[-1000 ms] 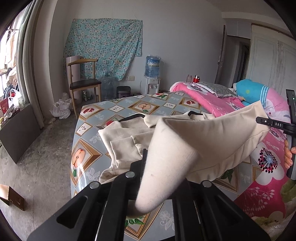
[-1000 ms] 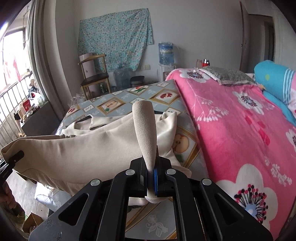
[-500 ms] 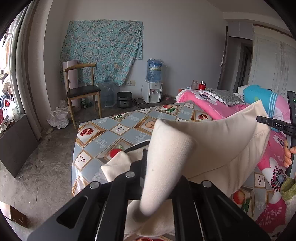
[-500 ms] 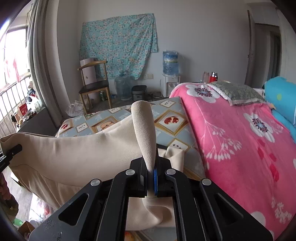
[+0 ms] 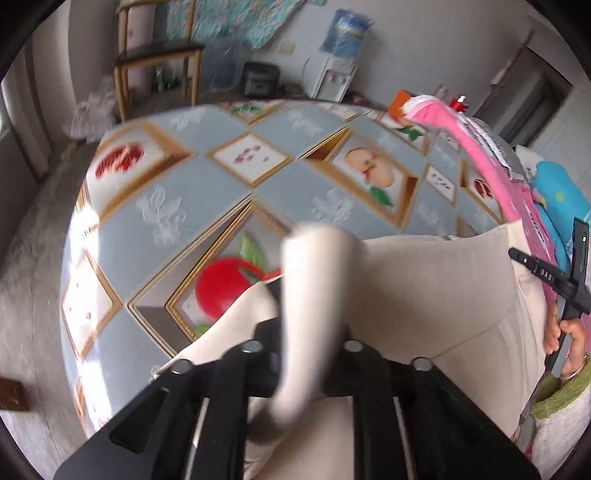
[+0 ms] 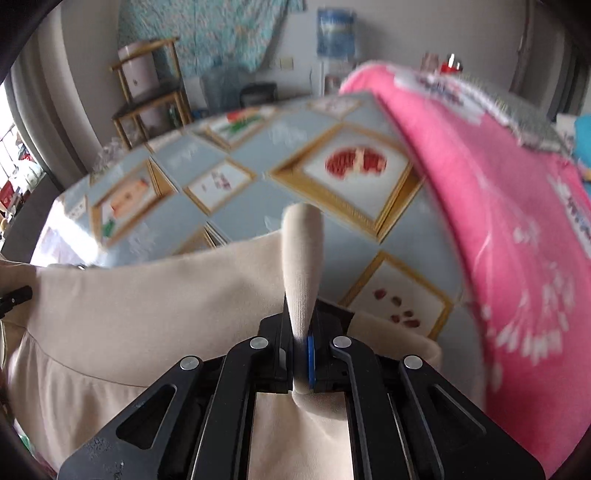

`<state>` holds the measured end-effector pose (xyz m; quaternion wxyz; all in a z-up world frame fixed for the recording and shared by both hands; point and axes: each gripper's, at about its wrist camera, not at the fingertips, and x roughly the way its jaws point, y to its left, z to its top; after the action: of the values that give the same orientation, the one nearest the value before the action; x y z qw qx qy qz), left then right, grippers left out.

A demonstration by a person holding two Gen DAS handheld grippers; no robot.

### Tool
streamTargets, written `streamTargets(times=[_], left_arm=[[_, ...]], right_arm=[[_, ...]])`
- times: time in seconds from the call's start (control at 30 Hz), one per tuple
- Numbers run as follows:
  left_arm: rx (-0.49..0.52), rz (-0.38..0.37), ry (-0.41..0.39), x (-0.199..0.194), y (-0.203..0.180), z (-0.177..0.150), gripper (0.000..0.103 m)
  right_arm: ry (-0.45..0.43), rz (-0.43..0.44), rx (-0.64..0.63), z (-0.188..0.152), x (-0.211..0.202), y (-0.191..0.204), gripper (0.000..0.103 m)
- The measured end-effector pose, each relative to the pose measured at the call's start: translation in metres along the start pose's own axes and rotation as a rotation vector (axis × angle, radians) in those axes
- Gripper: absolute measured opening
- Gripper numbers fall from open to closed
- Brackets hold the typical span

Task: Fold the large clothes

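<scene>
— Both tools first: what are they doing?
— Right tool [image 6: 301,354] is clamped tight on a fold of the beige garment [image 6: 147,314], which sticks up between its jaws. Left tool [image 5: 308,354] has a rolled bunch of the same cloth between its jaws, and those jaws are opening; blur keeps me from telling whether the pads press on it.
— Where does the garment lie?
— Stretched between the two tools, over the near edge of the surface [image 5: 229,192].
— And the surface itself?
— Covered in a grey-blue cloth printed with gold-framed fruit pictures: a red apple, a peach, a cut pomegranate. A pink flowered blanket [image 6: 498,221] lies along its right side, with a blue pillow [image 5: 557,199] beyond.
— The room behind?
— Pale walls and a grey floor. A floral blue sheet [image 6: 207,33] hangs on the far wall. Far left stands a wooden chair [image 5: 155,59]; to its right, a water dispenser [image 5: 332,77] topped by a blue bottle.
— Any writing?
— In the left view, white letters on the right tool's black arm [image 5: 546,275] look like "DAS". Nothing else is legible.
</scene>
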<state>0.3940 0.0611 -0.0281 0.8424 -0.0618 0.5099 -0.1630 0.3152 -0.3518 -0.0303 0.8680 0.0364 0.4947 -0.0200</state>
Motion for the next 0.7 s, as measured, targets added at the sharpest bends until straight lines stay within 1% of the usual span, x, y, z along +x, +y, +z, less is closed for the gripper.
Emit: streamTargets(times=[0.07,0.1,0.13,0.2,0.27,0.3,0.33,0.4,0.47,0.5,0.57,0.6,0.63,0.7], left_arm=[[-0.054,0.005,-0.036,-0.012,0.012,-0.001,0.030],[-0.079,0.006,-0.073,-0.024,0.019,0.000,0.031],[-0.093,0.032,-0.108,-0.035,0.024,0.002,0.031],[-0.105,0.123,-0.192,-0.065,0.031,0.002,0.031],[-0.079,0.129,-0.247,-0.092,0.027,-0.002,0.031],[-0.053,0.133,-0.261,-0.102,0.023,-0.006,0.031],[-0.008,0.129,-0.263,-0.111,0.012,-0.013,0.031],[0.084,0.124,-0.238,-0.120,-0.013,-0.034,0.031],[0.148,0.128,-0.198,-0.119,-0.034,-0.056,0.033],[0.173,0.137,-0.175,-0.116,-0.045,-0.073,0.034],[0.201,0.142,-0.142,-0.107,-0.056,-0.100,0.034],[0.204,0.159,-0.127,-0.100,-0.058,-0.110,0.034],[0.195,0.183,-0.106,-0.091,-0.057,-0.119,0.034],[0.147,0.225,-0.029,-0.067,-0.046,-0.133,0.034]], right_arm=[[-0.004,-0.001,0.027,0.001,-0.004,-0.008,0.020],[-0.021,-0.022,0.042,0.002,-0.012,-0.014,0.032],[-0.037,-0.054,0.056,0.004,-0.019,-0.021,0.040],[-0.062,-0.089,0.064,0.011,-0.033,-0.032,0.040],[-0.114,-0.111,0.044,0.012,-0.056,-0.032,0.040],[-0.151,-0.127,0.014,0.008,-0.072,-0.027,0.040],[-0.179,-0.118,-0.015,0.003,-0.085,-0.022,0.044],[-0.202,-0.074,-0.069,-0.011,-0.106,-0.009,0.047],[-0.193,-0.003,-0.114,-0.031,-0.118,0.004,0.049],[-0.181,0.017,-0.132,-0.042,-0.120,0.009,0.049],[-0.146,0.058,-0.166,-0.063,-0.118,0.015,0.049],[-0.118,0.079,-0.168,-0.074,-0.113,0.014,0.049],[-0.086,0.078,-0.158,-0.081,-0.104,0.010,0.049],[-0.012,0.047,-0.111,-0.091,-0.080,-0.004,0.049]])
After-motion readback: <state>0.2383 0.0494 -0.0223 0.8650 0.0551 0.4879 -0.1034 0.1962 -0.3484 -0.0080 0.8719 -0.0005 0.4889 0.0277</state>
